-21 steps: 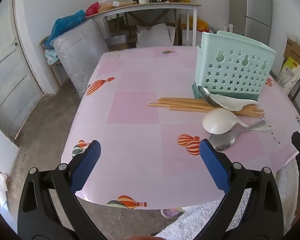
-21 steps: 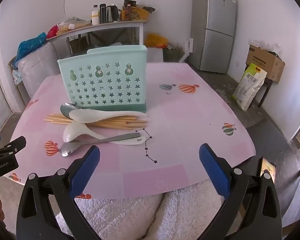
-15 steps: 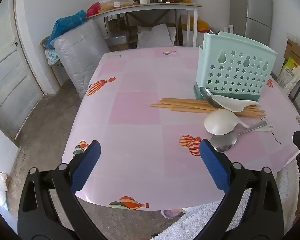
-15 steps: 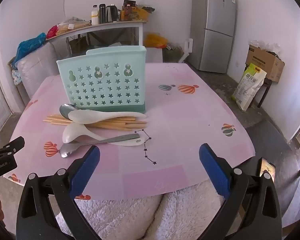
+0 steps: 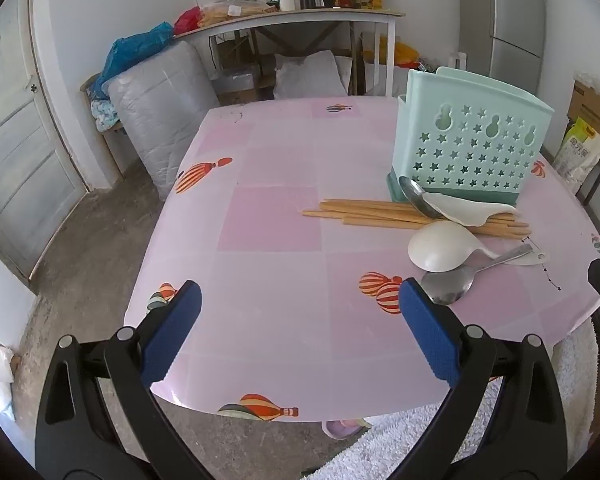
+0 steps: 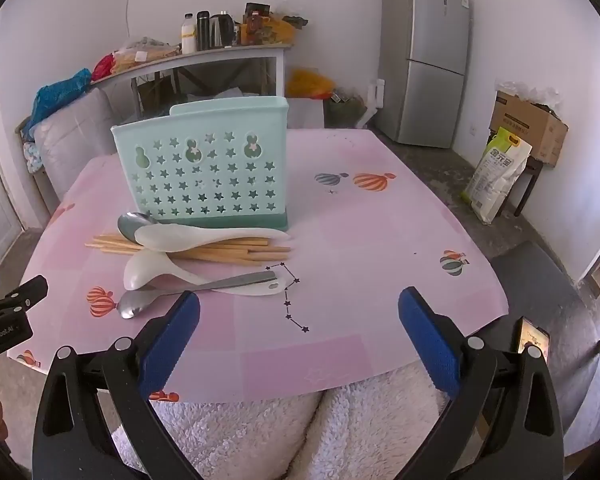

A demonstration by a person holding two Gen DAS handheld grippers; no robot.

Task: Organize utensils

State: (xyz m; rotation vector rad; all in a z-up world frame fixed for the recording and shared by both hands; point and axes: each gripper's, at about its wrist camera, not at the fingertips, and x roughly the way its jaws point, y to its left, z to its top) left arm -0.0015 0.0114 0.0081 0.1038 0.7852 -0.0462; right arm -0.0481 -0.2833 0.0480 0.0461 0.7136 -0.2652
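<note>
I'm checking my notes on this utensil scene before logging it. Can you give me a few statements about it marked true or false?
1. Both grippers are open and hold nothing. True: the left gripper and right gripper stand wide over the table.
2. The chopsticks are already in the holder. False: the chopsticks lie flat on the table in front of the holder.
3. A white spoon rests across the chopsticks. True: the white spoon lies on top of them.
4. The holder lies on its side. False: it stands upright.
5. There is only one metal spoon. False: one metal spoon lies by the holder's base, another nearer the grippers.
</note>
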